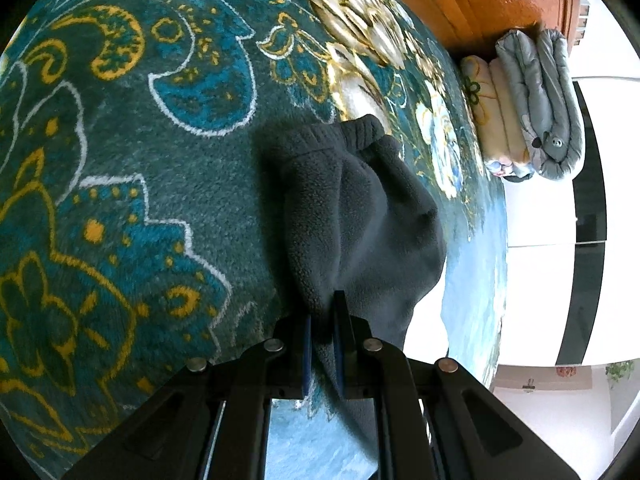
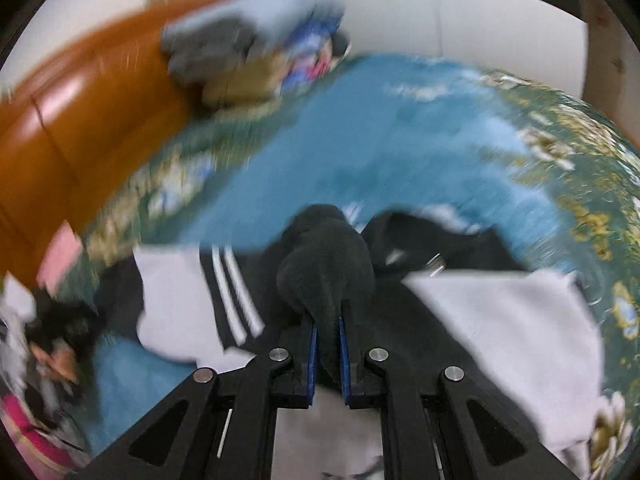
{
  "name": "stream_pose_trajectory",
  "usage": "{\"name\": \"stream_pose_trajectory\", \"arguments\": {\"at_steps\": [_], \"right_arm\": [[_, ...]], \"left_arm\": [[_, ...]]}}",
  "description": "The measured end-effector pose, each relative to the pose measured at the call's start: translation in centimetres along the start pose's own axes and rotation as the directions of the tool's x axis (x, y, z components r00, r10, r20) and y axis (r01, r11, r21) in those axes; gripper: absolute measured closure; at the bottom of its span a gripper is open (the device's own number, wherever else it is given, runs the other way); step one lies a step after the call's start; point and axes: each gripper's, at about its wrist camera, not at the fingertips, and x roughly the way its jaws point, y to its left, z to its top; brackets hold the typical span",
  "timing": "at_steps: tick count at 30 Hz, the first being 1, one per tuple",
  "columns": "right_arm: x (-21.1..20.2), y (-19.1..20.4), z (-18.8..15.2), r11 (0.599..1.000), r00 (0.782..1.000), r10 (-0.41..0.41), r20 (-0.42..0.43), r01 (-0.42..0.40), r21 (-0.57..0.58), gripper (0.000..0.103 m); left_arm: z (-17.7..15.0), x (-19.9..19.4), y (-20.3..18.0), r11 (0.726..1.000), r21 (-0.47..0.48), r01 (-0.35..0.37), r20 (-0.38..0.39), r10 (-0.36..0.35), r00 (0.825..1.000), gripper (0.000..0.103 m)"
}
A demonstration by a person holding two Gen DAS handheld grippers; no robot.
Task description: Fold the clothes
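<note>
Both claws clenched – left claw (image 1: 323, 312), right claw (image 2: 329, 316) | fleece garment (image 1: 360, 216) | right view blurred

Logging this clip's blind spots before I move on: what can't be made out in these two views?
- Left wrist view: what kind of garment the dark fleece garment is; it is bunched, and the left hand-held gripper covers its near end.
- Right wrist view: motion blur smears the clothes pile by the wooden headboard.
- Right wrist view: the white cloth is cut off by the right hand-held gripper.
</note>
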Motion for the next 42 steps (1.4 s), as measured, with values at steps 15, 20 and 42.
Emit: {"name": "stream_pose_trajectory", "arguments": {"at_steps": [15, 20, 42], "right_arm": [[-7.7, -6.2, -6.8, 0.960, 0.972, 0.205, 0.117, -0.223, 0.171, 0.038], [-13.6, -14.8, -13.5, 0.901, 0.974, 0.095, 0.206, -0.172, 0.398, 0.035], [-17.6, -27.4, -26.5, 0.704, 0.978, 0.005, 0.210, -0.153, 0.693, 0.034]], "left_arm": [[0.4, 0.1, -0.1, 1.000, -0.008, -0.007, -0.011, 0.007, 1.000, 0.095], [-1.4, -2.5, -5.5, 0.971, 0.196, -0.137, 0.159, 0.106, 0.982, 0.096], [-47.2, 4.8, -27.3, -0.180, 0.984, -0.008, 0.019, 0.057, 0.998, 0.095]]}}
